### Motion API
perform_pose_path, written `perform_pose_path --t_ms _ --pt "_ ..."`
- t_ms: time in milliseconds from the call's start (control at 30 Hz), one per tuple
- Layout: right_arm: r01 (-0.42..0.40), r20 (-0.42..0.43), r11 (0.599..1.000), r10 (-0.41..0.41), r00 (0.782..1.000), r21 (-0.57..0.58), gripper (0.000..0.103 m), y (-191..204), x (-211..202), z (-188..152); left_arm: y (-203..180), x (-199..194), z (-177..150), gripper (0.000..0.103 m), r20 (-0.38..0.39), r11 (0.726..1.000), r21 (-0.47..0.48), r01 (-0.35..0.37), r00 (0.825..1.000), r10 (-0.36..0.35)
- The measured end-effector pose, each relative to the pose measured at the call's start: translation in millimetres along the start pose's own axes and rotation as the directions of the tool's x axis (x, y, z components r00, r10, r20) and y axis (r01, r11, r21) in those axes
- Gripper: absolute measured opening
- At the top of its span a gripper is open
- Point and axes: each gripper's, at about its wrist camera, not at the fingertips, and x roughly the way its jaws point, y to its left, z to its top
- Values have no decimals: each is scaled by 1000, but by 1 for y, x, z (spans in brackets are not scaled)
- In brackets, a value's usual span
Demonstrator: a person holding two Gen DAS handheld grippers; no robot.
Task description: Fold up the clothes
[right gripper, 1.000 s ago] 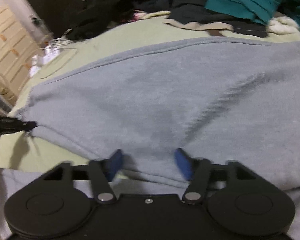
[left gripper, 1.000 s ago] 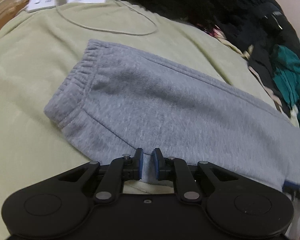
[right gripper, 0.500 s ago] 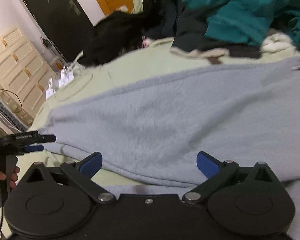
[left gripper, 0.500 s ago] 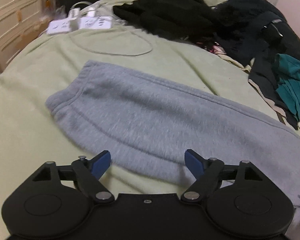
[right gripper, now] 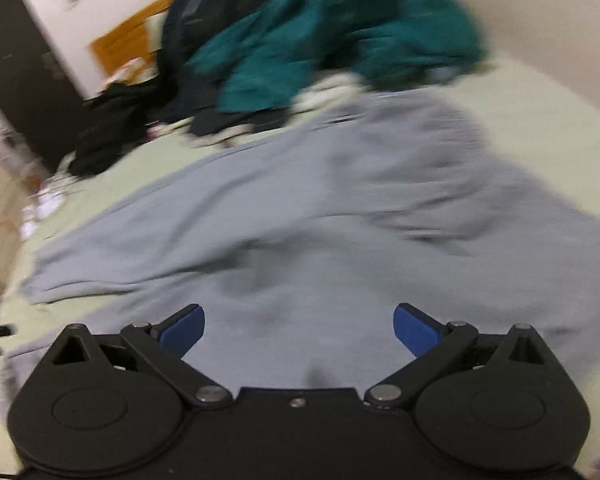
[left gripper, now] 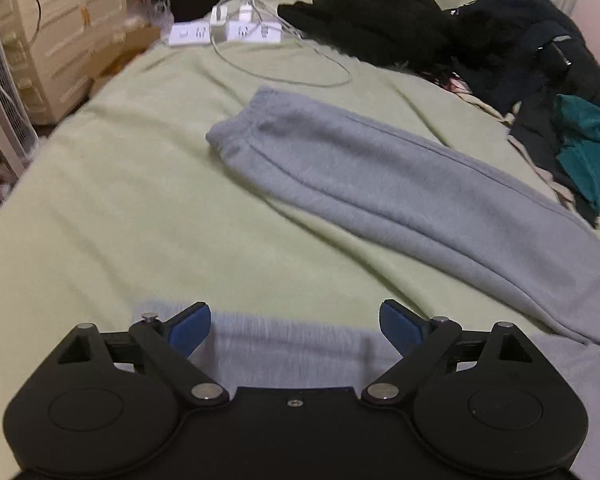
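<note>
The left gripper [left gripper: 295, 326] has its jaws opening, nothing between them but the grey cloth lying below. The right gripper [right gripper: 299, 330] stands wide and empty over the grey sweatpants [right gripper: 320, 216], which are spread across the green blanket [left gripper: 120, 200]. One leg [left gripper: 380, 188] lies flat and straight, its ribbed cuff [left gripper: 240, 124] gathered (the fleece looks thick and soft). For the next fold, it probably helps to pinch both layers at an edge, lift evenly and lay the cloth down without dragging. Dark clothes [left gripper: 420, 28] and a teal garment [right gripper: 332, 32] are heaped beyond.
</note>
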Motion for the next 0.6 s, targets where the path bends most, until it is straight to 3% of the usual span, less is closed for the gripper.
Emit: perform_pose_path --t_ms 200,300,433,600 --pt "160 -49 966 -153 987 204 102 -74 -32 -16 26 -30 -34 94 -132 992 -121 24 990 -40" --pt "244 -78 940 -232 970 240 102 -93 -37 -28 38 -47 -53 94 -158 981 -194 -22 987 -9" --pt "214 -101 933 -193 976 291 101 -117 -35 -40 48 -58 -69 94 -168 963 -257 -88 985 45" --pt "95 -85 901 -65 994 424 86 -140 -20 -55 61 -42 -88 91 -171 918 -382 -107 984 43"
